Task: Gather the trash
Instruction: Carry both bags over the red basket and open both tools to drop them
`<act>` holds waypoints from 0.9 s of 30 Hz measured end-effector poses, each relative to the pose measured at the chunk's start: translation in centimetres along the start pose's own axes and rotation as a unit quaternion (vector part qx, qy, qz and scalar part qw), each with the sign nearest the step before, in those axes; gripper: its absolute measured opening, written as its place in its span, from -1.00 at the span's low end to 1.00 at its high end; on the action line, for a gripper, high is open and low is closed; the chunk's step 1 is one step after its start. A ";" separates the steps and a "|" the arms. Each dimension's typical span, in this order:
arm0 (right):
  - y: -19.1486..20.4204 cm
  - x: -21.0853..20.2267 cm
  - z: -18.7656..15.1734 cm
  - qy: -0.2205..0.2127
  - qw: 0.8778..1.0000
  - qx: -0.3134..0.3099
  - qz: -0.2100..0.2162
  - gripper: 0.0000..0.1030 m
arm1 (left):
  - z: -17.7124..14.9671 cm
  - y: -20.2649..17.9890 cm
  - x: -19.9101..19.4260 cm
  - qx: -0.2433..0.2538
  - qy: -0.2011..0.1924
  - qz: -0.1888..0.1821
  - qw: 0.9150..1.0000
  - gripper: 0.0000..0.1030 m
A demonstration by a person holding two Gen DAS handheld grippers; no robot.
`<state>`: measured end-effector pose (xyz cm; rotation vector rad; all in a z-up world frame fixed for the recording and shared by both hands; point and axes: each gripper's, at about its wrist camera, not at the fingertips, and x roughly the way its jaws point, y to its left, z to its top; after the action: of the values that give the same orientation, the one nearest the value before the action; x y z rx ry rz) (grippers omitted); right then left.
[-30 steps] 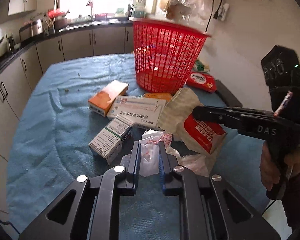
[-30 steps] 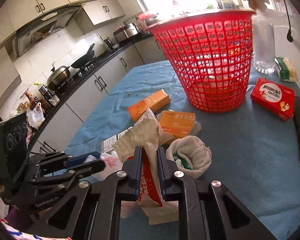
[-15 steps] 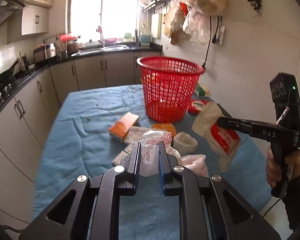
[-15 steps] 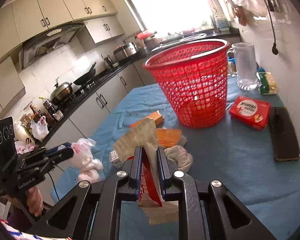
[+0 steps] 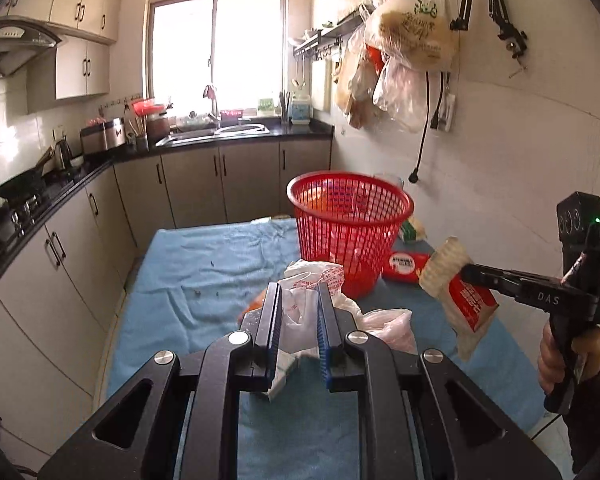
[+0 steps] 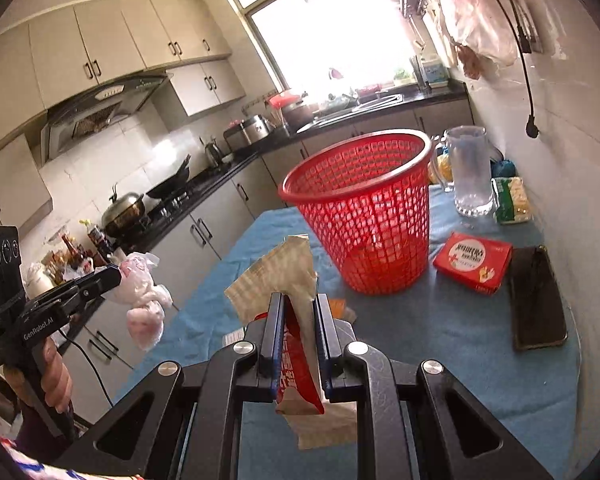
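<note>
"DAS"-marked right claw (image 5: 466, 271) clamped on red-printed wrapper (image 6: 296, 344); "GenRobot.AI" left claw (image 6: 114, 274) clenching plastic bag (image 5: 300, 312).

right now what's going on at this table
A person is clearing trash off a blue-covered table, a claw in each hand. The left claw is shut on a crumpled plastic bag; the right claw is shut on a red and beige wrapper. Both are held in the air short of the red basket, nothing dropped in yet.
</note>
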<state>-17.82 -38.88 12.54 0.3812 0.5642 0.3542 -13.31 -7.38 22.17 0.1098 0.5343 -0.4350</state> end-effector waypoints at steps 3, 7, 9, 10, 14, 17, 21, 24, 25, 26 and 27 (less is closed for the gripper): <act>-0.2 -0.7 1.3 -0.012 1.000 0.005 0.002 -0.70 | 1.7 -0.1 0.2 0.009 -0.008 0.011 1.000 -0.70; -0.3 -1.3 3.5 -0.031 0.999 0.005 -0.003 -0.70 | 4.7 -0.5 1.4 0.018 -0.010 0.020 1.000 -0.70; -0.2 -1.4 4.8 -0.041 0.999 0.004 -0.006 -0.70 | 6.2 -0.7 2.3 0.016 -0.009 0.023 1.000 -0.70; -0.2 -1.4 5.4 -0.046 0.999 0.005 -0.007 -0.70 | 6.9 -0.8 2.7 0.015 -0.008 0.023 1.000 -0.70; -0.4 -0.7 8.7 -0.062 0.998 0.012 -0.006 -0.70 | 10.2 -1.3 5.2 0.015 -0.007 0.033 0.999 -0.69; -0.9 0.4 11.3 -0.071 0.997 0.019 -0.011 -0.70 | 12.6 -1.7 7.4 0.012 -0.007 0.036 0.999 -0.69; -2.8 2.5 14.4 -0.083 0.995 0.046 -0.013 -0.70 | 15.4 -1.7 11.4 -0.008 0.006 0.032 0.999 -0.69; -4.2 4.1 16.2 -0.089 0.994 0.068 -0.009 -0.70 | 16.8 -1.4 14.8 -0.026 0.014 0.031 0.999 -0.69; -4.6 4.8 16.7 -0.090 0.993 0.072 -0.010 -0.70 | 17.1 -1.3 15.7 -0.031 0.019 0.030 0.999 -0.69; -4.9 5.4 17.0 -0.090 0.993 0.076 -0.011 -0.70 | 17.3 -1.3 16.7 -0.037 0.024 0.028 0.999 -0.69; -5.4 6.2 17.3 -0.090 0.993 0.081 -0.010 -0.70 | 17.4 -1.0 17.9 -0.045 0.031 0.024 0.998 -0.69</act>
<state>-1.80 -45.30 20.91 0.5572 0.4208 0.2514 8.19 -18.66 27.88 0.0494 0.6101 -0.3617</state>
